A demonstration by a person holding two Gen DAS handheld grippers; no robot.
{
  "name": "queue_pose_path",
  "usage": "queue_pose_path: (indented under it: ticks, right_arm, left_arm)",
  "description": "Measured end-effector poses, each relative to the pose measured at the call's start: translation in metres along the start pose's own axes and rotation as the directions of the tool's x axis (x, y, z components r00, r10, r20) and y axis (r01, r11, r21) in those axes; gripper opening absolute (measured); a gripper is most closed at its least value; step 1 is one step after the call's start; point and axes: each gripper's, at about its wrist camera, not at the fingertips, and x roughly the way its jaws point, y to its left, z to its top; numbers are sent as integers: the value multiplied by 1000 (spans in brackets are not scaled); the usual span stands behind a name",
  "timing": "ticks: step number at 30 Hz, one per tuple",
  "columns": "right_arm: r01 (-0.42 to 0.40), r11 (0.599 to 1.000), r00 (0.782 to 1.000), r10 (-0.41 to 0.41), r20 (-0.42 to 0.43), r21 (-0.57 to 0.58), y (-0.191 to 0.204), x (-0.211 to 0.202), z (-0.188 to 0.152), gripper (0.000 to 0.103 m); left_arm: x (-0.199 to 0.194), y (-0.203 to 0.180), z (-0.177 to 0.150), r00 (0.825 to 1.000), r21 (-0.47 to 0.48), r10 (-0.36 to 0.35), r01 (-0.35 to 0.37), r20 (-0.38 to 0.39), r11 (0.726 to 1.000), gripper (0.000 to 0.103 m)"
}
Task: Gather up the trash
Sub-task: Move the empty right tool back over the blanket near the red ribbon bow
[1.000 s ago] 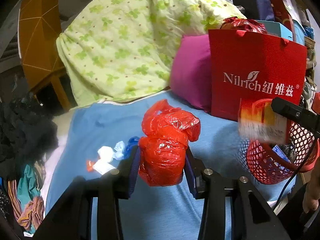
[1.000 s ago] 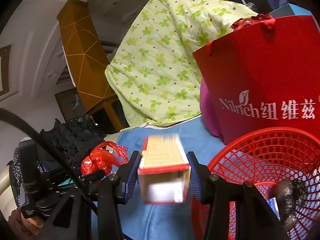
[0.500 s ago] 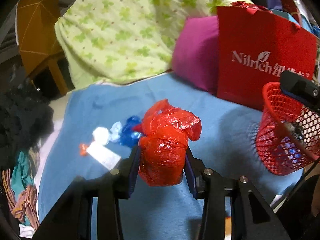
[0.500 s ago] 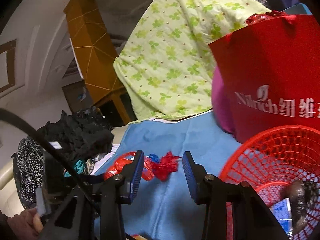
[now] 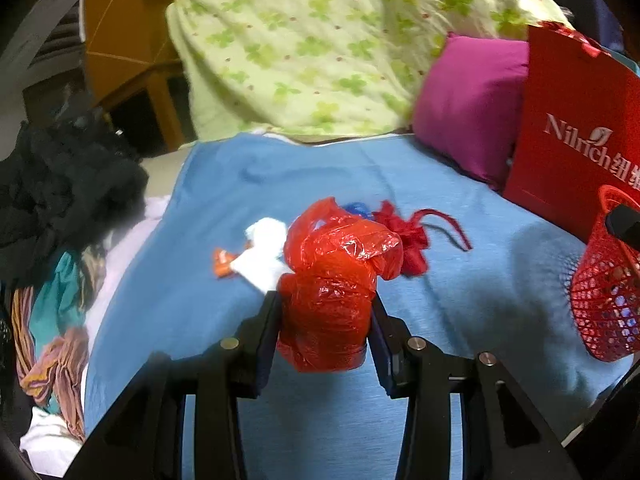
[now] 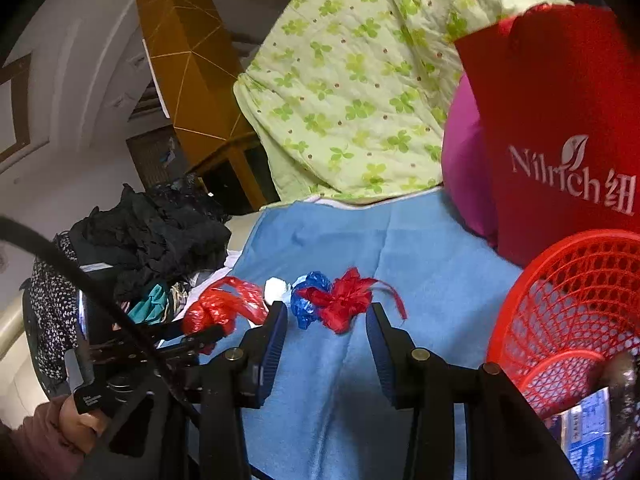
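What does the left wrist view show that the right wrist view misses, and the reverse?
Left wrist only: the left gripper seen head-on, shut on the red plastic bag, and a small orange scrap on the blue sheet.

Right wrist only: the right gripper, open with nothing between its jaws, and trash inside the red basket.

Both: the red ribbon wad, blue wrapper, white wad, red Nilrich bag and green quilt.

Glossy, crinkled red plastic bag (image 5: 332, 280) – shiny film catching the light. Under it a matt blue cloth sheet (image 5: 460, 300), finely woven. The red basket (image 6: 560, 304) is smooth plastic mesh – the red gift bag (image 6: 560, 120) looks matt paper.
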Motion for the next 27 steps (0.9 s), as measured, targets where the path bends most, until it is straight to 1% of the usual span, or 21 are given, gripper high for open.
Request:
queue_pose_path:
  ticks: [5,9,12,17,20,23,25,26,27]
  right_arm:
    - [9,1000,998,-10,-58,-13,11,27,-3,52]
    - [12,1000,995,-14,-95,-14,18,51,-1,53]
    - [22,1000,991,-22,-133,0,20,77,1,53]
    - [69,997,978,-60,-200,35,16,118,2,53]
    - [117,991,966,-99,-240,61,8,135,-2,53]
    - [228,974,940,-218,-264,6,3,148,-9,53]
    - [322,946,902,-322,-289,-49,-5,160,-18,53]
    - [354,933,883,-355,-308,-61,-9,166,-22,53]
    - [371,926,871,-370,-323,-61,-15,169,-25,53]
  left_arm:
    - [5,27,-5,1000,-52,23,-23,-6,998,43]
    - [7,49,-9,999,-89,39,-38,0,995,43]
    - [9,61,-11,999,-104,42,-40,9,994,43]
    - [15,76,-18,999,-122,32,-31,7,992,43]
    - [21,84,-23,1000,-137,26,-26,0,990,43]
    - [27,91,-27,999,-147,31,-32,-4,989,43]
    - [33,95,-30,999,-154,30,-31,-11,988,43]
    - [34,96,-32,999,-155,32,-33,-13,987,43]
    - [35,98,-34,999,-158,34,-36,-15,987,43]
